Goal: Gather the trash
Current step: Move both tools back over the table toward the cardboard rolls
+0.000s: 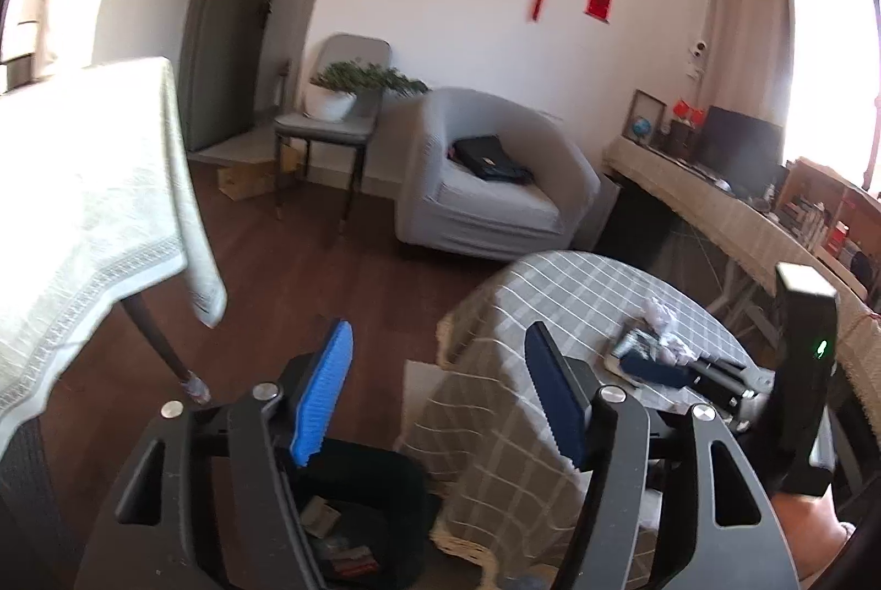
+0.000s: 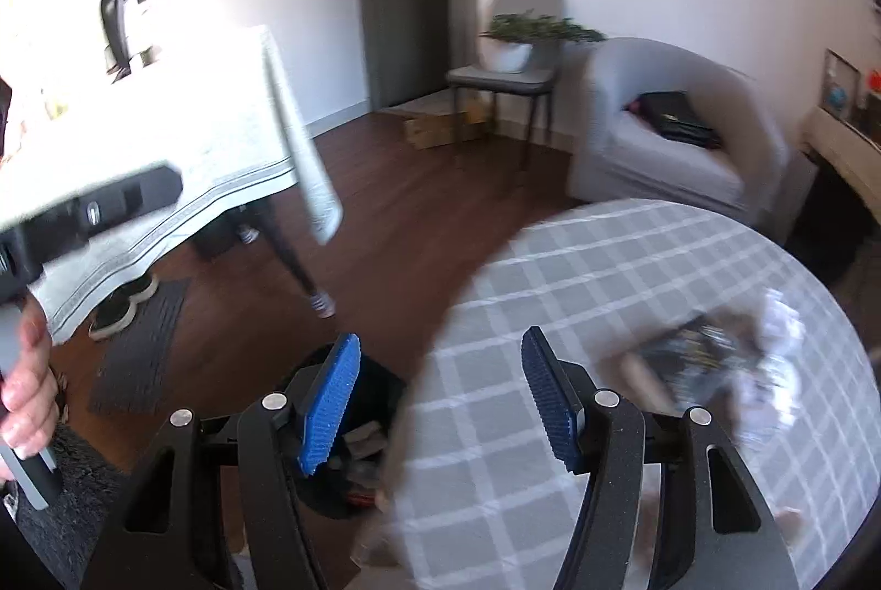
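A black trash bin (image 1: pixel 380 524) with several scraps inside stands on the floor beside a round table with a grey checked cloth (image 1: pixel 550 293). Crumpled white tissue (image 1: pixel 661 315) and a dark wrapper (image 1: pixel 639 342) lie on that table. My left gripper (image 1: pixel 435 370) is open and empty, above the bin. My right gripper (image 2: pixel 440 386) is open and empty, over the table's left edge (image 2: pixel 550 293). The bin (image 2: pixel 363 441) shows below it. The tissue (image 2: pixel 782 331) and wrapper (image 2: pixel 688 353) lie blurred to its right. The right gripper's body (image 1: pixel 804 381) shows in the left view.
A larger table with a pale cloth (image 1: pixel 82 205) stands at the left, its leg (image 1: pixel 159 342) near the bin. A grey armchair (image 1: pixel 495 182) with a black bag, a chair with a plant (image 1: pixel 336 105) and a cardboard box (image 2: pixel 435 127) stand further back.
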A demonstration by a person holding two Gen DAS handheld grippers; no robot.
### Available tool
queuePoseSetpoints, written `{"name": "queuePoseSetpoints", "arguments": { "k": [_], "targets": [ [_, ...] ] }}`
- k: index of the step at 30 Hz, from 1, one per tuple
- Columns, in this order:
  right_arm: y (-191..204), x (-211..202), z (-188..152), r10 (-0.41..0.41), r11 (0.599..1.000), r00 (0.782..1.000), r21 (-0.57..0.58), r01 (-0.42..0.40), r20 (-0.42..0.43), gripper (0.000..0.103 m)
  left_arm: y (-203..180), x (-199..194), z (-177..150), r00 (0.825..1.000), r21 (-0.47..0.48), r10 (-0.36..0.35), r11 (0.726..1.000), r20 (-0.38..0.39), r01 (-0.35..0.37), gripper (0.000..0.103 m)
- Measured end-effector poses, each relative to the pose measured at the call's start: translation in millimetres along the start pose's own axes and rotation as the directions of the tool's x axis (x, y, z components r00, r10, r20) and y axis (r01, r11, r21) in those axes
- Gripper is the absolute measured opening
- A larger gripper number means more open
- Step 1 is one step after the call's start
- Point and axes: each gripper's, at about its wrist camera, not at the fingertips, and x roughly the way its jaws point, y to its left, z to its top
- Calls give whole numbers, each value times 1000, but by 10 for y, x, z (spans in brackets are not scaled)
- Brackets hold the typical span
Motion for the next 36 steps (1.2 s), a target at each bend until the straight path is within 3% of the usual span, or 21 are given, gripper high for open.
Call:
{"name": "queuePoseSetpoints", "arguments": {
  "k": [10, 18, 23, 31, 36],
  "targets": [
    [-909, -567, -288, -126, 986, 992, 115, 123, 19, 62, -890, 345, -251, 991, 140, -99, 984, -88, 111, 73],
    [-1327, -900, -476, -174, 969, 984, 182, 165, 30, 62, -1476, 617, -527, 974, 218, -149, 958, -170, 184, 76],
    [-1538, -978, -630, -183, 960, 983, 214, 178, 3, 68, -1762, 795, -703, 957, 225, -185, 945, -224, 236, 79],
    [-1753, -1075, -876, -172, 953, 985, 247, 175, -32, 68, -2103, 1038, -939, 938, 254, -182, 931, -296, 261, 79],
    [-1802, -1096, -990, -146, 955, 988, 253, 156, -55, 68, -2269, 1202, -1083, 936, 295, -140, 925, -322, 240, 79]
  ]
}}
